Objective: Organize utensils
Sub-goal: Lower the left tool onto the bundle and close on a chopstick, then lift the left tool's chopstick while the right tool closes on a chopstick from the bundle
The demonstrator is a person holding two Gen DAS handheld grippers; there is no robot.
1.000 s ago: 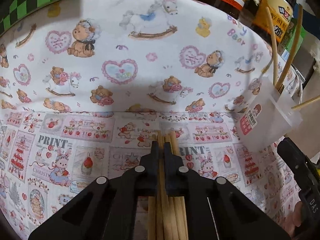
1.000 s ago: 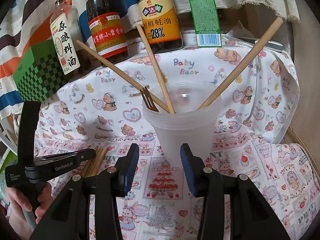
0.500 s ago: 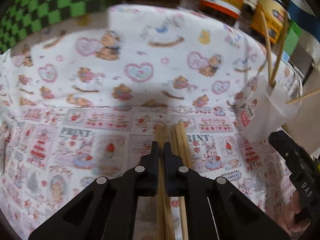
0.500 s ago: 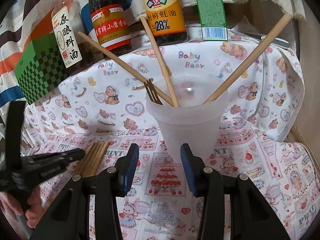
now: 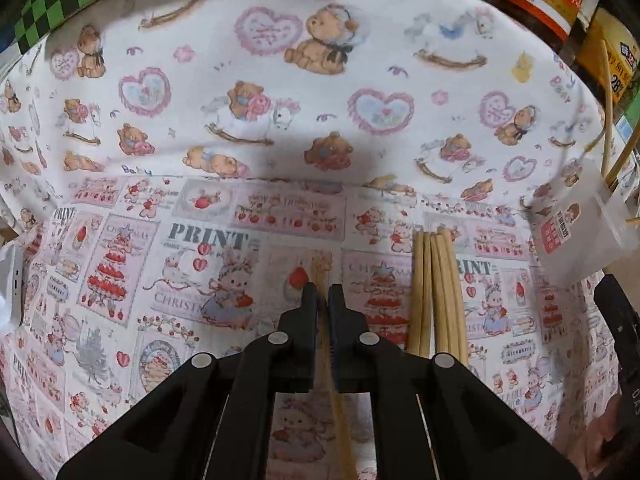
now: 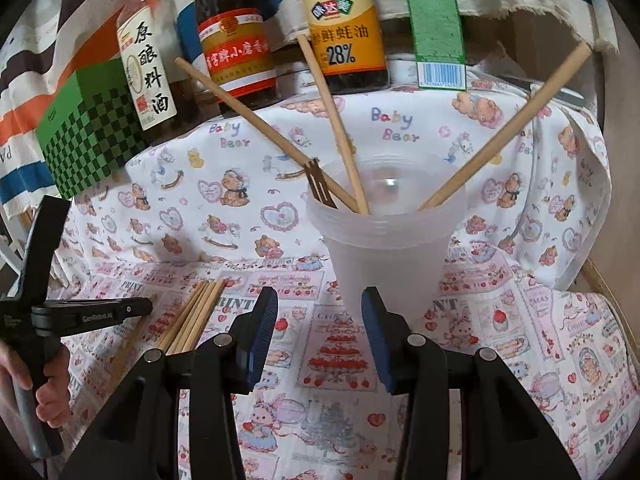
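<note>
The left tool (image 5: 323, 296) is clamped on one chopstick (image 5: 322, 270), pulled off to the left of the chopstick pile (image 5: 436, 292), probably so it goes in alone. The right tool (image 6: 319, 334) sits with its jaws apart, just in front of the cup (image 6: 386, 248), likely steadying it without gripping it.

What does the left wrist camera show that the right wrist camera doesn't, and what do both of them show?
Only the left wrist view shows a single chopstick pinched in the closed left hand-held gripper.

Only the right wrist view shows the right hand-held gripper with jaws apart just short of the cup, a fork standing inside the cup, and a green carton.

Both show the plastic cup holding chopsticks, the bundle of chopsticks lying on the printed cloth, and the sauce bottles behind.
</note>
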